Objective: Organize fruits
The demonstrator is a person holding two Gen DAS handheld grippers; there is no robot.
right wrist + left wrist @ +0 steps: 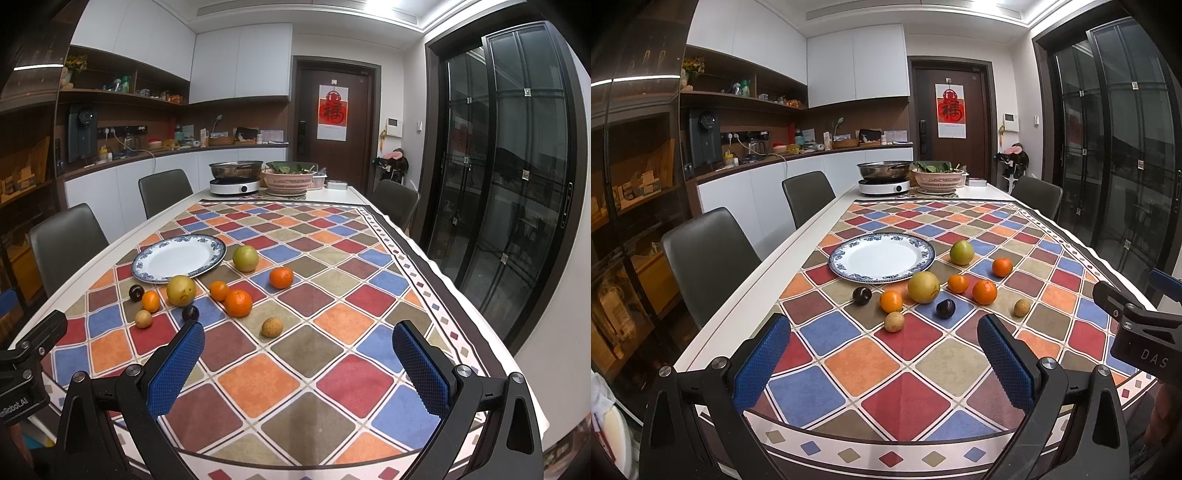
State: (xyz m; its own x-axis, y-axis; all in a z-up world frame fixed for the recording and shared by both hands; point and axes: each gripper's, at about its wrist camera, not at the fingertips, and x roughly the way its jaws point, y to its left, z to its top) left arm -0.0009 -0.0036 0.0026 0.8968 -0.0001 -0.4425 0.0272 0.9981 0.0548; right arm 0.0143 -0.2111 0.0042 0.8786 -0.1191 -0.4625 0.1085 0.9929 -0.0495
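**Nine fruits wait, plate bare**

Left wrist view: the left gripper (882, 354) is wide open, holding nothing. The fruits (924, 287) lie on the cloth, near the plate (846, 266).

Right wrist view: the right gripper (297, 360) gapes too, holding nothing. No fruit is on the plate yet; all are left to move.

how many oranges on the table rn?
4. One right of the green apple: orange. Two side by side right of the yellow pear. One left of the pear. None on the plate; none looks hidden.
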